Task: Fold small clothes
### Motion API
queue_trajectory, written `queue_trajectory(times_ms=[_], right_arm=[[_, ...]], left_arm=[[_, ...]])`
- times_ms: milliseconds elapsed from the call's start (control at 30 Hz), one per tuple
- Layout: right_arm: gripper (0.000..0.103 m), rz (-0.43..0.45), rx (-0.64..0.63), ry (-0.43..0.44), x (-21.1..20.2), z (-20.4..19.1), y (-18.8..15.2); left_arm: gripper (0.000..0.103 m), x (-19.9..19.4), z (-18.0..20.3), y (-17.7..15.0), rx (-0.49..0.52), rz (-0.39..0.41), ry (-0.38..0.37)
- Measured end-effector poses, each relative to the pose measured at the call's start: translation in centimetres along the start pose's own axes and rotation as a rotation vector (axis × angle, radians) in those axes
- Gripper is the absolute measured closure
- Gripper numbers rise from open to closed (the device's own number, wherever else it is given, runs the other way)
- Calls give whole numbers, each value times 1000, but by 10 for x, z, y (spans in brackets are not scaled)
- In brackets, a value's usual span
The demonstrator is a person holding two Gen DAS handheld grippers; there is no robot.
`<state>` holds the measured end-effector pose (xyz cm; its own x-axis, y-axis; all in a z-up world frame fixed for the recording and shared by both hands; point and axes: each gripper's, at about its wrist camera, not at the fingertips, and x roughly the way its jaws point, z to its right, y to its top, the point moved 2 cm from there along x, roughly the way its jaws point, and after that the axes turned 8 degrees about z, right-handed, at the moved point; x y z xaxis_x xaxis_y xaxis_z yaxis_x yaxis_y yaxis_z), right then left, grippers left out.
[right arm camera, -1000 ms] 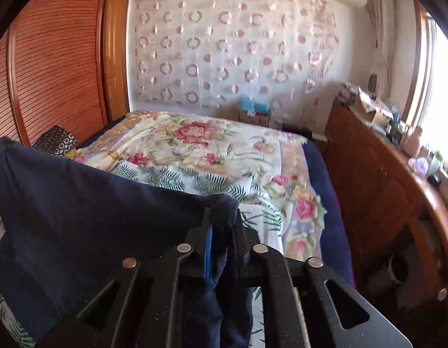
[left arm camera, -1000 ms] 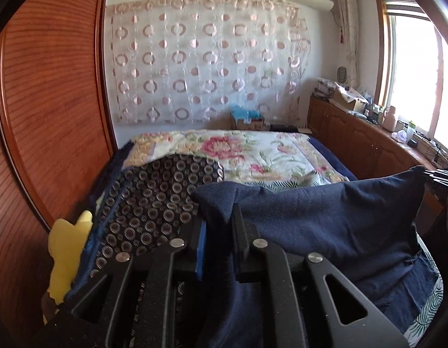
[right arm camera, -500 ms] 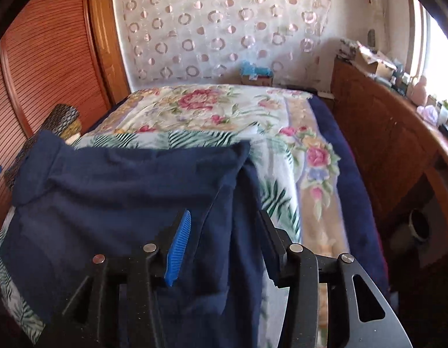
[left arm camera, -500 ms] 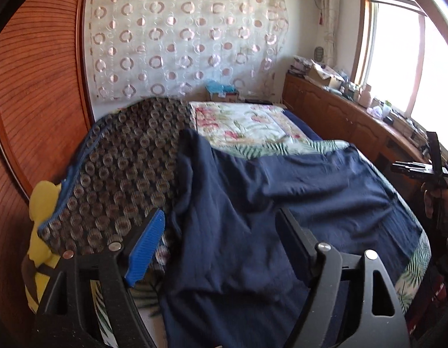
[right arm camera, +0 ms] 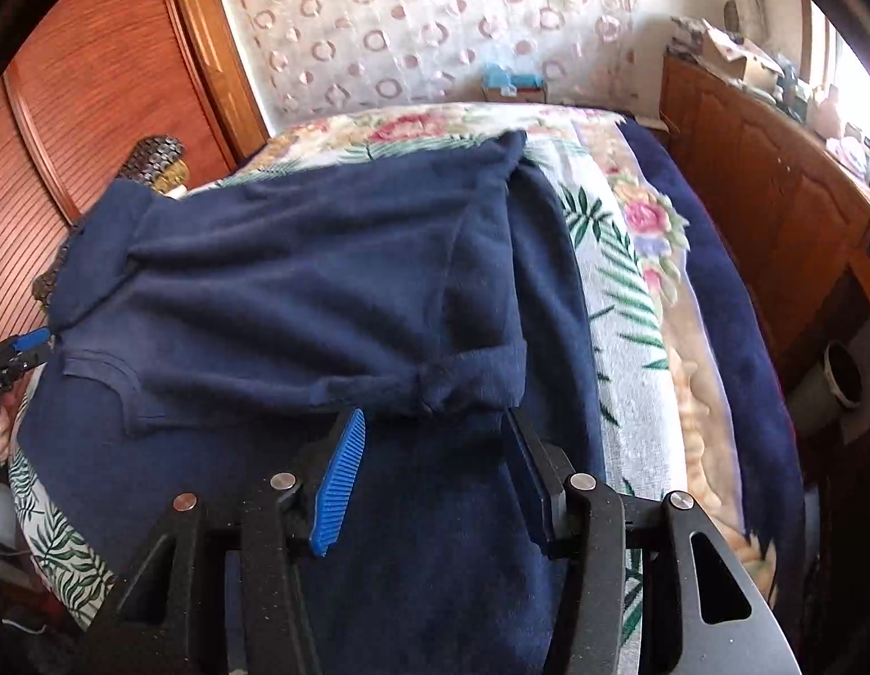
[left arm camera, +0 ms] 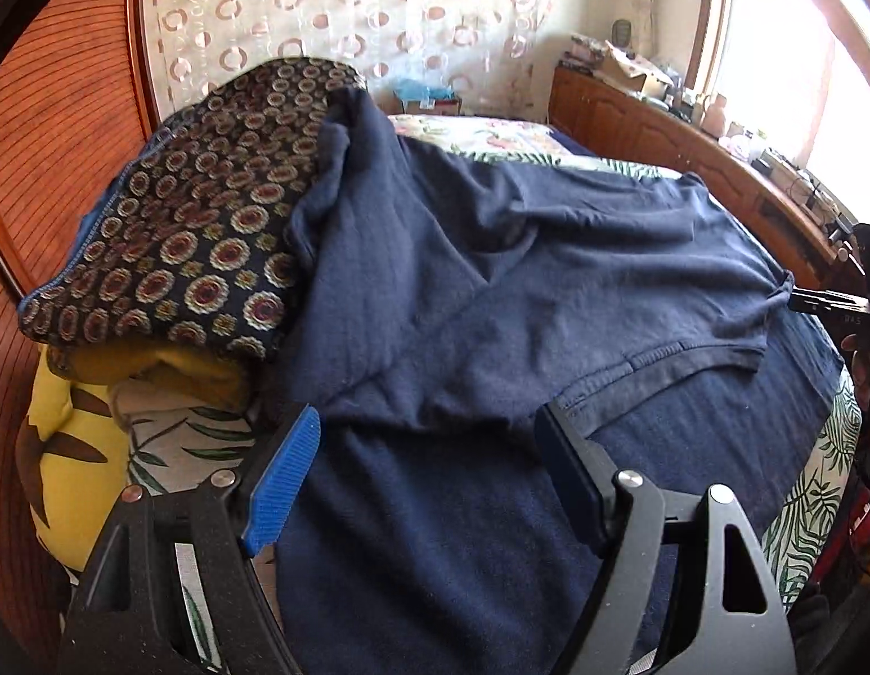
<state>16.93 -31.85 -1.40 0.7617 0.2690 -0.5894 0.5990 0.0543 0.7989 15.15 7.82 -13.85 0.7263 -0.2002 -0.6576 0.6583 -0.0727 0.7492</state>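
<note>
Navy garment (left arm camera: 491, 292) is laid folded on bed (right arm camera: 632, 292); left gripper (left arm camera: 424, 472) and right gripper (right arm camera: 435, 467) have just been opened, apparently released.

On the bed's left a patterned cushion pile (left arm camera: 210, 236) rises against the wooden wardrobe (left arm camera: 52, 129), blocking passage; the floral bedspread (right arm camera: 620, 259) lies flat and passable far and right.

Home bedroom — floral bed (right arm camera: 620, 259), wooden wardrobe (right arm camera: 97, 73)
</note>
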Motion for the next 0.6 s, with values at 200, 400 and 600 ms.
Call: queue_trajectory(times_ms=[200, 400, 600], right_arm=[[51, 28, 69, 45, 5, 8, 22], [51, 47, 84, 66, 10, 9, 31], [43, 64, 92, 94, 6, 7, 18]], left_arm=[[24, 13, 1, -9, 15, -56, 25], [21, 16, 4, -14, 29, -41, 21], [16, 18, 4, -13, 33, -44, 25]])
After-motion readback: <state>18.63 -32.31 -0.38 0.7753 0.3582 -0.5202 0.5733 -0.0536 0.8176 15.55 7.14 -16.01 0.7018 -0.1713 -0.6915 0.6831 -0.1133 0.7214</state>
